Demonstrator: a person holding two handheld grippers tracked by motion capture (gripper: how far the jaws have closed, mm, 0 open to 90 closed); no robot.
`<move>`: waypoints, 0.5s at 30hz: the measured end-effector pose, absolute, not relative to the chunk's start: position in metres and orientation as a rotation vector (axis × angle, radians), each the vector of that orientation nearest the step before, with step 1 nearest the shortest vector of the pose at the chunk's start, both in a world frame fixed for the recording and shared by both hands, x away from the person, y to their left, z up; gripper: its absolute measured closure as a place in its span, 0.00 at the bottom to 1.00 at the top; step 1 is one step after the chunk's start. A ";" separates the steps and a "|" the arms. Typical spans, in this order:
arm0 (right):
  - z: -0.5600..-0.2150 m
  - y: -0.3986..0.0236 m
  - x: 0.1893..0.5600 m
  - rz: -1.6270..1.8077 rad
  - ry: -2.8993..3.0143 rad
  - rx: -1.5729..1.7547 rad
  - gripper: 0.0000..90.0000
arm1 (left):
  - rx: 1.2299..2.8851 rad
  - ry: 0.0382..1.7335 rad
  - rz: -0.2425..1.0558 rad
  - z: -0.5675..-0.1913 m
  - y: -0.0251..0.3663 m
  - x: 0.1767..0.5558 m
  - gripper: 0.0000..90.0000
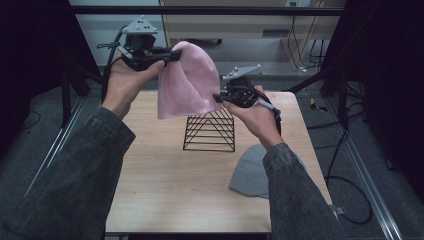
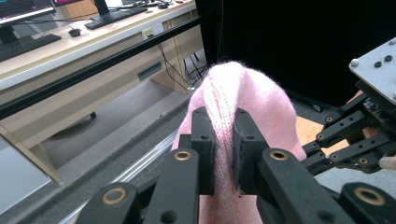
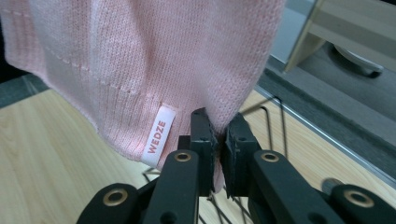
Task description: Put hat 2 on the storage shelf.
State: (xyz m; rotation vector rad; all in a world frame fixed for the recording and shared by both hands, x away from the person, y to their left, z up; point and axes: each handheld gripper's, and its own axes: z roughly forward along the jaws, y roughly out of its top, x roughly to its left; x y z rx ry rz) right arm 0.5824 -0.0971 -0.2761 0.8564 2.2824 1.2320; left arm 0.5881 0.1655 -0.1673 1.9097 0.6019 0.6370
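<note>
Nearest the person, a grey beanie (image 1: 250,172) lies flat on the surface (image 1: 170,185), under the right forearm and well below both tools. Farther out, a black wire rack (image 1: 210,131) stands on the surface, just beneath the right tool (image 1: 220,98). That tool is pressed together on the lower hem corner of a pink beanie (image 1: 186,82), pinching the knit close beside a white label (image 3: 158,135) sewn on the hem. The pink beanie hangs in the air between the two tools, clear of the surface, its hem just above the rack's peak. Farther and higher, the left tool (image 1: 176,55) pinches the hat near its rounded crown, with a fold of pink knit squeezed between the pads.
</note>
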 end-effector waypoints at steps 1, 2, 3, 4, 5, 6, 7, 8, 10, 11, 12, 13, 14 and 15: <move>-0.277 -0.100 0.584 1.231 2.279 0.868 0.94 | 1.908 0.608 0.625 -0.169 0.162 0.592 0.91; -0.278 -0.102 0.586 1.225 2.280 0.883 0.94 | 1.909 0.613 0.620 -0.171 0.159 0.595 0.91; -0.280 -0.106 0.589 1.214 2.278 0.896 0.93 | 1.911 0.616 0.618 -0.173 0.156 0.598 0.91; -0.282 -0.108 0.590 1.212 2.279 0.905 0.93 | 1.922 0.618 0.614 -0.177 0.150 0.603 0.91; -0.282 -0.108 0.590 1.212 2.279 0.905 0.93 | 1.922 0.618 0.614 -0.177 0.150 0.603 0.91; -0.283 -0.110 0.590 1.203 2.280 0.906 0.93 | 1.927 0.619 0.612 -0.178 0.147 0.606 0.91; -0.286 -0.113 0.591 1.190 2.285 0.921 0.93 | 1.932 0.622 0.607 -0.180 0.145 0.608 0.91; -0.286 -0.113 0.591 1.190 2.285 0.921 0.93 | 1.936 0.627 0.602 -0.182 0.143 0.610 0.91; -0.289 -0.116 0.592 1.181 2.292 0.928 0.93 | 1.941 0.634 0.596 -0.185 0.139 0.614 0.91; -0.290 -0.118 0.592 1.175 2.297 0.929 0.93 | 1.949 0.638 0.599 -0.186 0.137 0.615 0.91; -0.291 -0.119 0.592 1.166 2.299 0.922 0.93 | 1.951 0.639 0.602 -0.187 0.135 0.616 0.91; -0.291 -0.120 0.592 1.163 2.299 0.923 0.93 | 1.949 0.634 0.600 -0.188 0.134 0.616 0.91; -0.291 -0.122 0.592 1.163 2.294 0.922 0.93 | 1.946 0.635 0.596 -0.189 0.133 0.617 0.91; -0.291 -0.123 0.591 1.158 2.295 0.931 0.93 | 1.936 0.639 0.592 -0.190 0.132 0.618 0.91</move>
